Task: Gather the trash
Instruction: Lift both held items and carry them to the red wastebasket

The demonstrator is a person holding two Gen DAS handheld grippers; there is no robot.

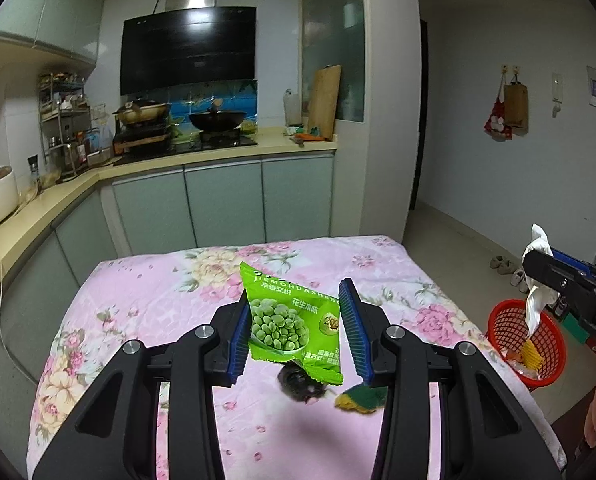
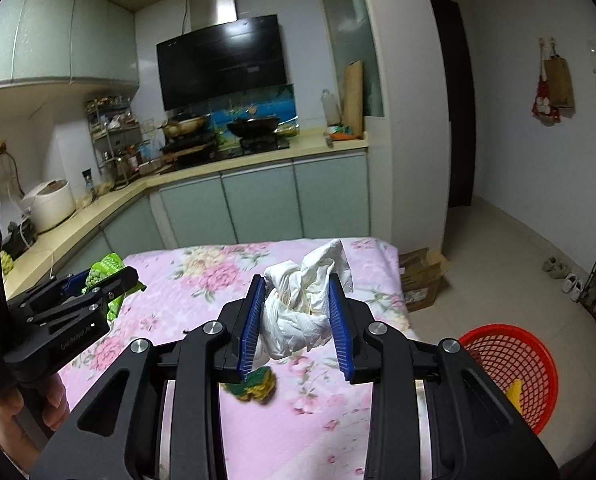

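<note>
Scouring pad point(image 2: 253, 389) under wadded tissue point(image 2: 304, 304)

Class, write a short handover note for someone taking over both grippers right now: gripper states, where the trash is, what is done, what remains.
Left gripper: shut on the green snack bag, held above the table.
Right gripper: shut on the white tissue wad, also above the table.
Red basket: on the floor to the right of the table, with some yellow trash already inside.
Left on the table: a green-yellow scrap and a dark lump.
To do: drop the bag and the tissue in the basket, then collect those two.
</note>
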